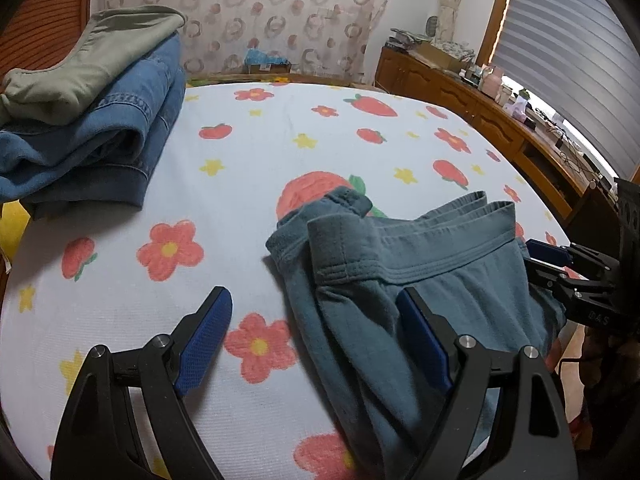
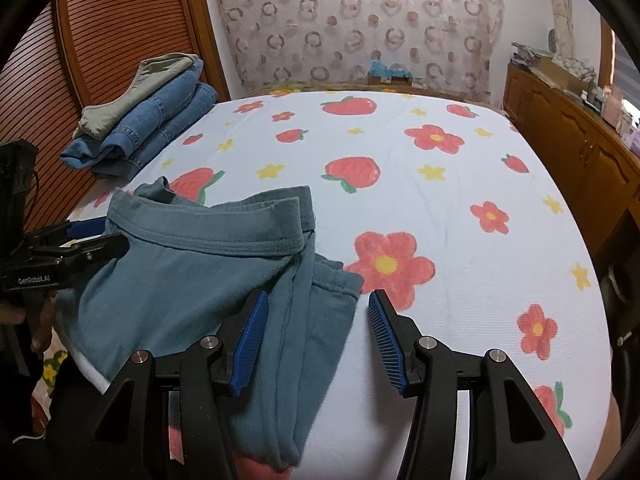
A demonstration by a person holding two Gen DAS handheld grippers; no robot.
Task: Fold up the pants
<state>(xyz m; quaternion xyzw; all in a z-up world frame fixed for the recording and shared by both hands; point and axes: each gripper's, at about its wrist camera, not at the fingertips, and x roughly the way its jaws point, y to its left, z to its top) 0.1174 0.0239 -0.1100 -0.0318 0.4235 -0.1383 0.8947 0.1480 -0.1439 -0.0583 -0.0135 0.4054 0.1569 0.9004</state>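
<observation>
A pair of teal-blue pants [image 1: 420,264] lies partly folded near the front of the bed, waistband [image 2: 208,236] turned away from me. My left gripper [image 1: 314,294] is open and wide. Its right finger rests over the cloth and its left pad [image 1: 204,340] hangs above the bare sheet, with the pants' left edge between them. My right gripper [image 2: 318,294] is open too, with the pants' right edge lying flat between its pads, unpinched. Each gripper shows side-on in the other view, the right gripper [image 1: 532,256] and the left gripper [image 2: 114,234], both at the waistband's ends.
The bed sheet [image 2: 440,184] is white with strawberries and flowers. A stack of folded jeans [image 1: 120,136] topped by a grey-green garment [image 1: 100,56] sits at the far left corner. A wooden cabinet [image 2: 568,136] runs along the right, and a louvred wooden door [image 2: 120,36] stands on the left.
</observation>
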